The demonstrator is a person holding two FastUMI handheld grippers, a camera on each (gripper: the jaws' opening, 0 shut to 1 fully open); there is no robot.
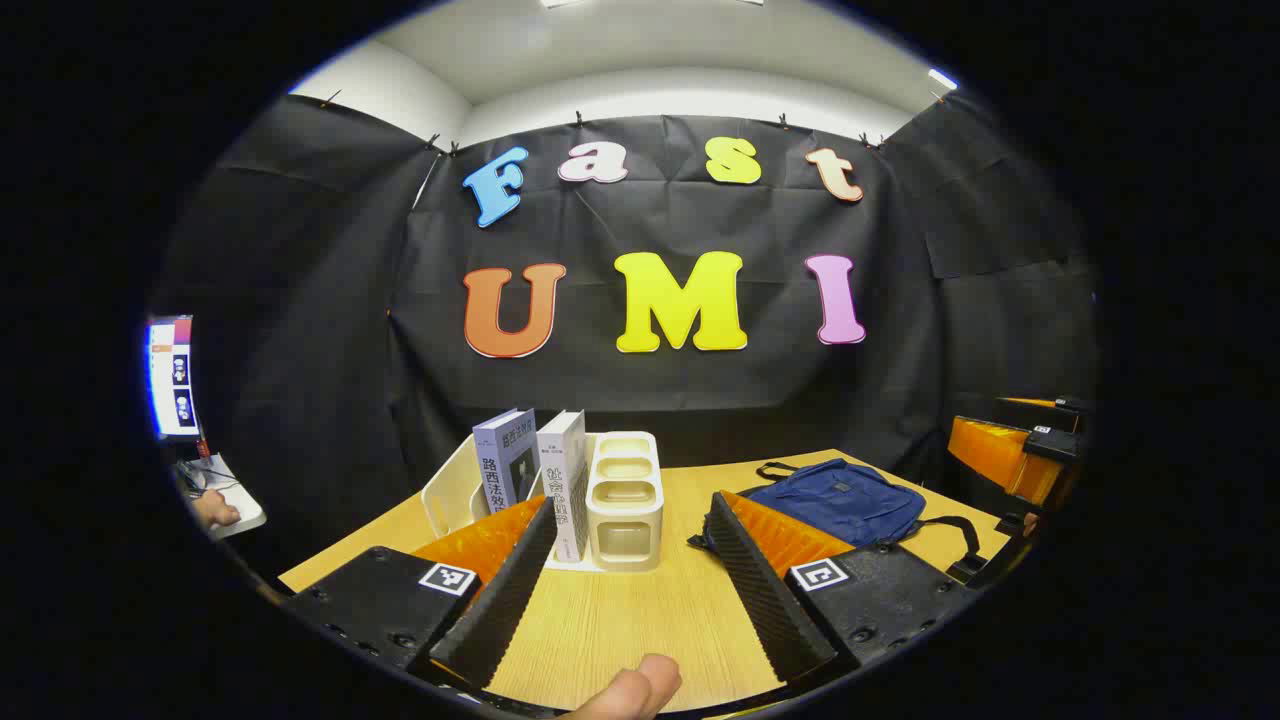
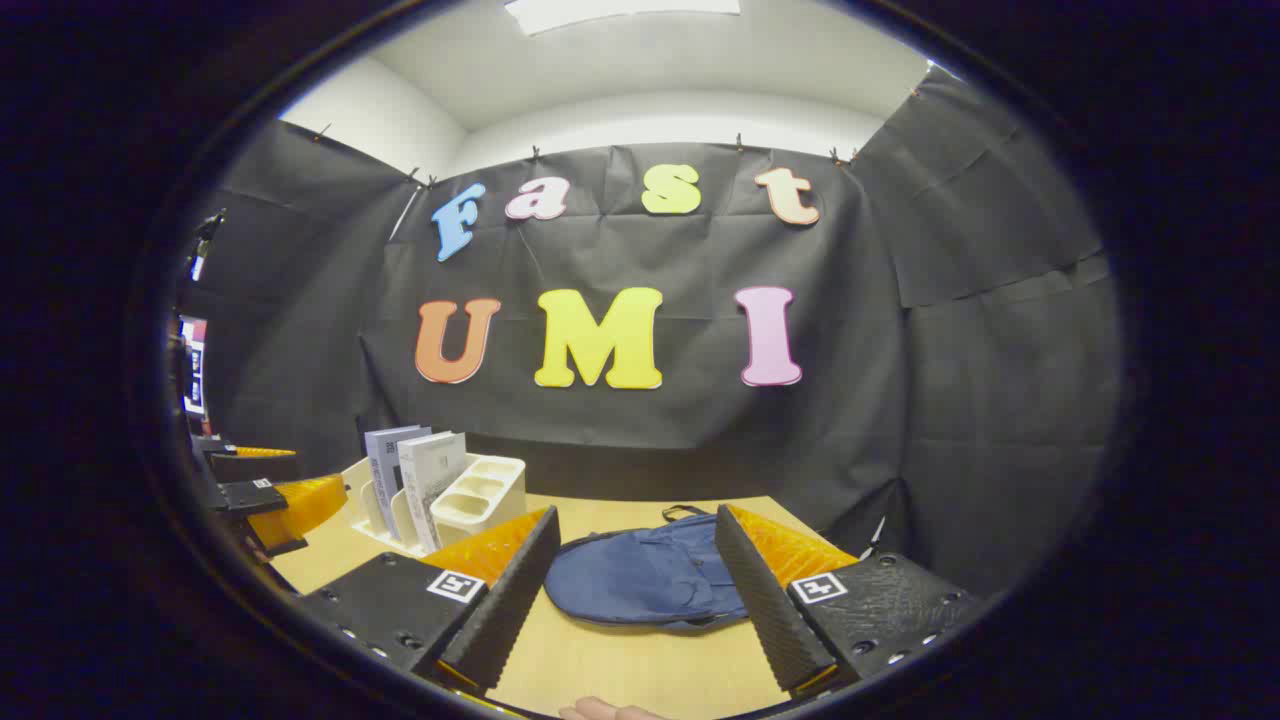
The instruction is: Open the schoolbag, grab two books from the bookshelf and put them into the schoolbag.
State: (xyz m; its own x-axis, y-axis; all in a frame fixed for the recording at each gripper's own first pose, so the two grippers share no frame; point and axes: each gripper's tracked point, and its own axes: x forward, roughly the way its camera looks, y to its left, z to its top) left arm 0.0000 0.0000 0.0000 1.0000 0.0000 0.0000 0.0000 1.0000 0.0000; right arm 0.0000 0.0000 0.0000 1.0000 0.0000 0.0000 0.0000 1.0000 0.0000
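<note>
Both claws, left gripper (image 1: 630,590) and right gripper (image 2: 635,590), hang spread wide, holding nothing. Flat navy fabric schoolbag (image 2: 650,580) lies zipped near the wooden table's (image 1: 640,620) right edge. Two upright books (image 1: 535,480) stand in the cream plastic bookshelf (image 1: 625,500) toward the back-left.

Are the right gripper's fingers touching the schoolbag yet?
Apart. The right gripper view shows the right gripper open above the table, with the schoolbag lying flat farther off between its fingers, neither finger pressing on it.

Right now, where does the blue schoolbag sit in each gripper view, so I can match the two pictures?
Left gripper view: the schoolbag lies flat on the table, right of centre, beyond this gripper's right finger.
Right gripper view: the schoolbag lies low at centre, framed between this gripper's two open fingers.
Shared landmark: the white bookshelf holding two upright books, left of the bag in both.
</note>
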